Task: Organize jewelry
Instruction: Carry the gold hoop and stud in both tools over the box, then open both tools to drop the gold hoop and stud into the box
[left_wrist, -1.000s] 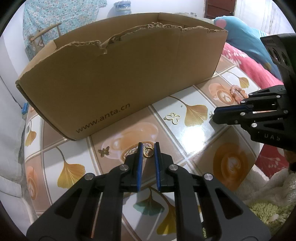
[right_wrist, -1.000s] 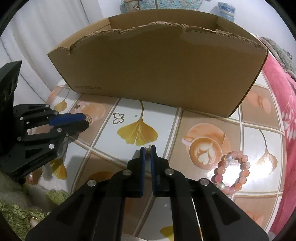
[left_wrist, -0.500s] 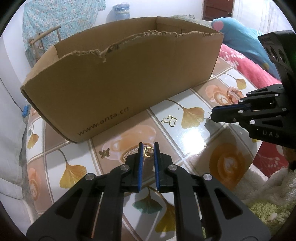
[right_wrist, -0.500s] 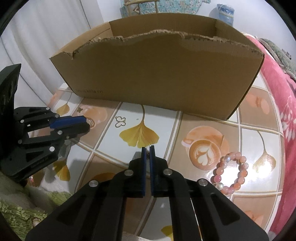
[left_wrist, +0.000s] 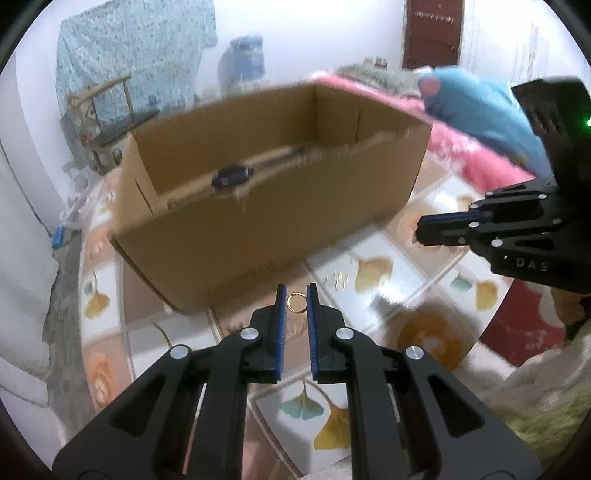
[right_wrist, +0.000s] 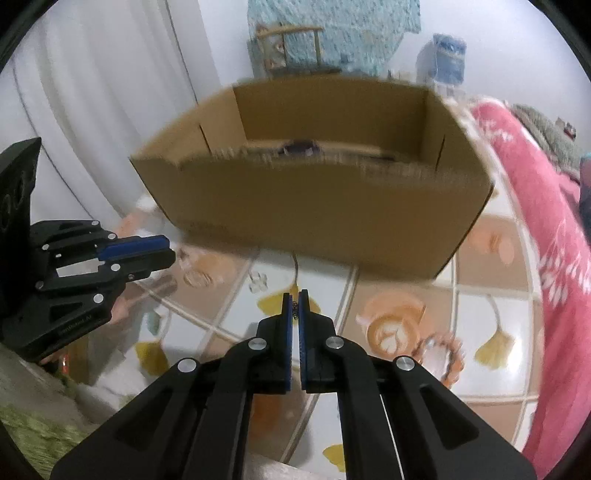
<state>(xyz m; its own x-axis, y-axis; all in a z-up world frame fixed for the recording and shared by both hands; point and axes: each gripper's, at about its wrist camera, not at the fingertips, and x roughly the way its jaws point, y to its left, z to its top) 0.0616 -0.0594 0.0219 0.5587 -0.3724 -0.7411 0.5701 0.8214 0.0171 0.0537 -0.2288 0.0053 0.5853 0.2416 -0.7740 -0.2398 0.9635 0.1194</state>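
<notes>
The left gripper (left_wrist: 296, 295) was clamped on a gold ring (left_wrist: 296, 302), held above the table (left_wrist: 373, 266) before the box (left_wrist: 280, 221). The right gripper (right_wrist: 295, 304) pinched something small and dark, perhaps a chain (right_wrist: 295, 309). A bracelet (right_wrist: 441, 350) lay on the table.

1. left gripper (left_wrist: 296, 293), pinching the small gold ring (left_wrist: 296, 302), has risen off the ginkgo-patterned tiled tabletop (left_wrist: 373, 273).
2. right gripper (right_wrist: 295, 304) has risen likewise, with a tiny dark chain piece (right_wrist: 295, 309) in its tips.
3. open brown cardboard box (left_wrist: 266, 221) now viewed from above; interior and a dark object (left_wrist: 232, 176) inside visible.
</notes>
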